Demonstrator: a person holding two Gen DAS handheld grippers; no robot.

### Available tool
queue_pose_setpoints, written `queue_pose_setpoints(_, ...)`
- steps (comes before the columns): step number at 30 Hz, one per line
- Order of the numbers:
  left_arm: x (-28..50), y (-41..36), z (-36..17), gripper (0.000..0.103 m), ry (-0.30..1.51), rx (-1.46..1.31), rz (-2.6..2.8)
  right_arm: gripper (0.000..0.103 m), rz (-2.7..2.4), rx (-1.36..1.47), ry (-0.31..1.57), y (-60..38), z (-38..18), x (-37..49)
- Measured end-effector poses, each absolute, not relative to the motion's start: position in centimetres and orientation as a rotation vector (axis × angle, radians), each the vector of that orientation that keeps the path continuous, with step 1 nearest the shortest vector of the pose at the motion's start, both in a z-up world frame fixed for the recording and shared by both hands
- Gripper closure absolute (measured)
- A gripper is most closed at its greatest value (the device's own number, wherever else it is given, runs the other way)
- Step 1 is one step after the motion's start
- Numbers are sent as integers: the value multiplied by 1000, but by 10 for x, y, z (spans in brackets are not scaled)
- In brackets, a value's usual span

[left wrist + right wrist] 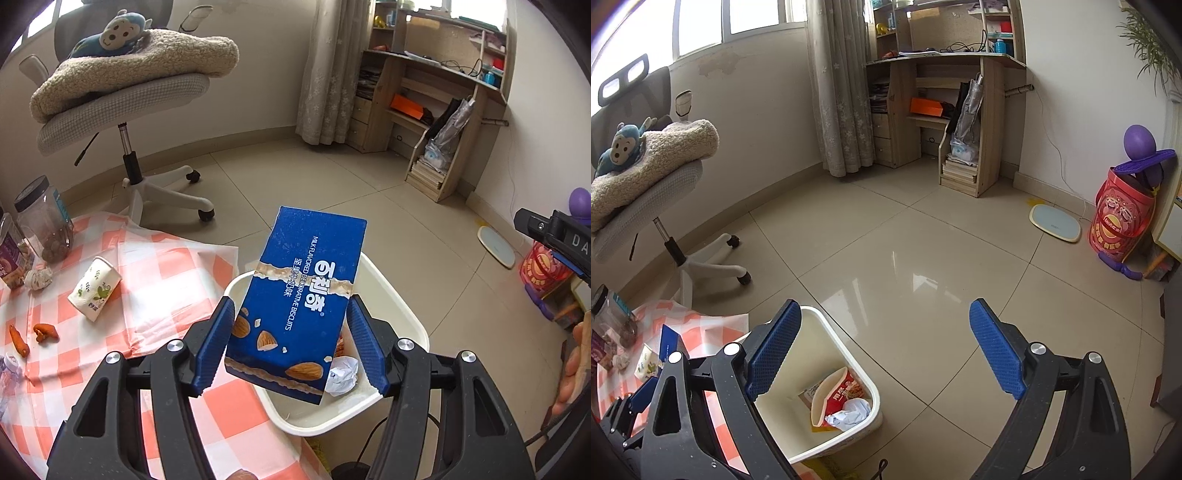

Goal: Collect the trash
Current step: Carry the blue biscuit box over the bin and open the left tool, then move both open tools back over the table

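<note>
The left gripper point(291, 339) is clamped on a blue biscuit box point(299, 295), one pad pressed to each long side, and holds it tilted directly above the white bin point(413, 317). The right gripper point(882, 354) has its jaws spread wide with nothing between them, hanging over the bin's point(834, 328) far rim and the bare floor tiles.

Only the left wrist view shows the top of the checked cloth point(155, 266) beside the bin: a paper cup point(94, 288) lying on its side, a crumpled paper ball point(38, 277), two orange snack pieces point(33, 334) and a clear jar point(44, 221) farther from the bin. In that view the box hides most of the bin's inside, leaving just a white paper wad point(343, 373).

The right wrist view looks straight into the bin and shows a red snack wrapper point(842, 395) with crumpled paper point(849, 411) on top of it.
</note>
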State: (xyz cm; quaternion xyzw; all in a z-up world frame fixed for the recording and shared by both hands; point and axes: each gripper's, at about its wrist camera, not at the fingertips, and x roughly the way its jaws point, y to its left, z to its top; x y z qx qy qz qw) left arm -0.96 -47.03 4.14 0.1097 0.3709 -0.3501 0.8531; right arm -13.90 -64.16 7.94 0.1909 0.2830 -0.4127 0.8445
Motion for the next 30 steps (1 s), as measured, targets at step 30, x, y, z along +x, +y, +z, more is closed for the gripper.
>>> queue_pose_setpoints(30, -2, -401, 84, 11, 643, 164, -557, 7, -849, 146, 586, -554, 89, -108)
